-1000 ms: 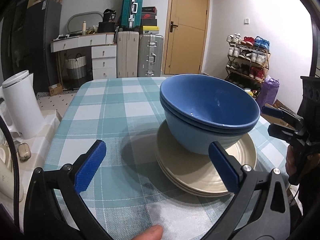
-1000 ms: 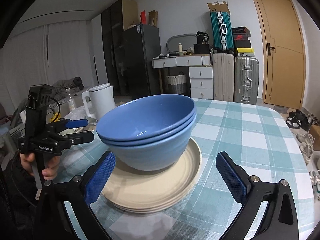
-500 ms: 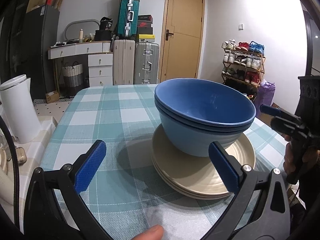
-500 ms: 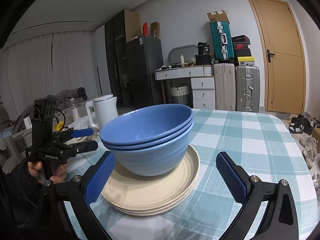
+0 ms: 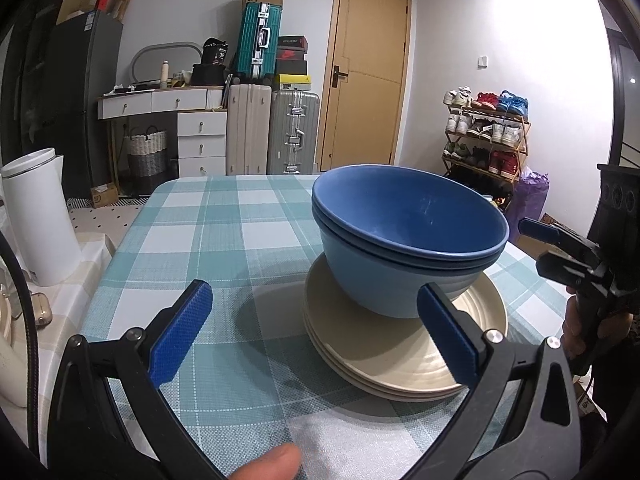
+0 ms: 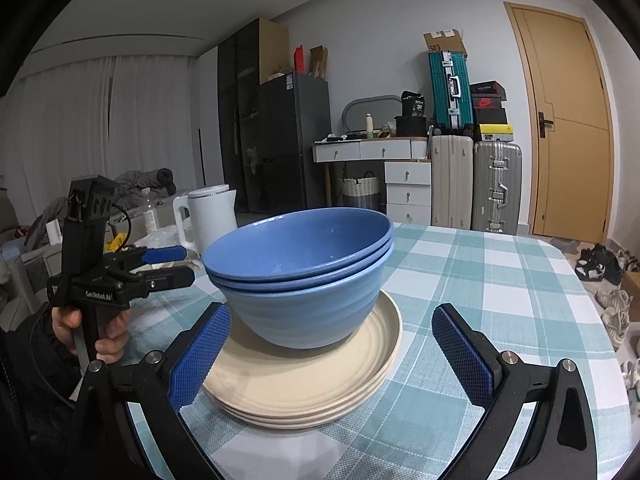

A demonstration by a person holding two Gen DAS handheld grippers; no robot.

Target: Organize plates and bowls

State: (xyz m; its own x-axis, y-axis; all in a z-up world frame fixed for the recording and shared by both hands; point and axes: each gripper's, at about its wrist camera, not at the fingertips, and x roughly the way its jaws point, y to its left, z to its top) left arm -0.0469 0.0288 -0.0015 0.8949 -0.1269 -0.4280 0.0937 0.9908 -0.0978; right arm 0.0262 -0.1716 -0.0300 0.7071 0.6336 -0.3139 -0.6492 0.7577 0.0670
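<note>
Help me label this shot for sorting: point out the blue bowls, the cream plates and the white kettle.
blue bowls point(image 6: 304, 240): right wrist view, inside of the top bowl.
cream plates point(image 6: 304, 380): right wrist view, bare front of the top plate.
white kettle point(image 5: 38, 220): left wrist view, side wall.

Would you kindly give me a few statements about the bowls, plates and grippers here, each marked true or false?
1. The blue bowls sit nested on the cream plates. True.
2. The left gripper is shut on a bowl. False: it is open and holds nothing.
3. The right gripper is open. True.
4. The kettle stands on the plates. False: it stands apart, beyond the tablecloth.
</note>
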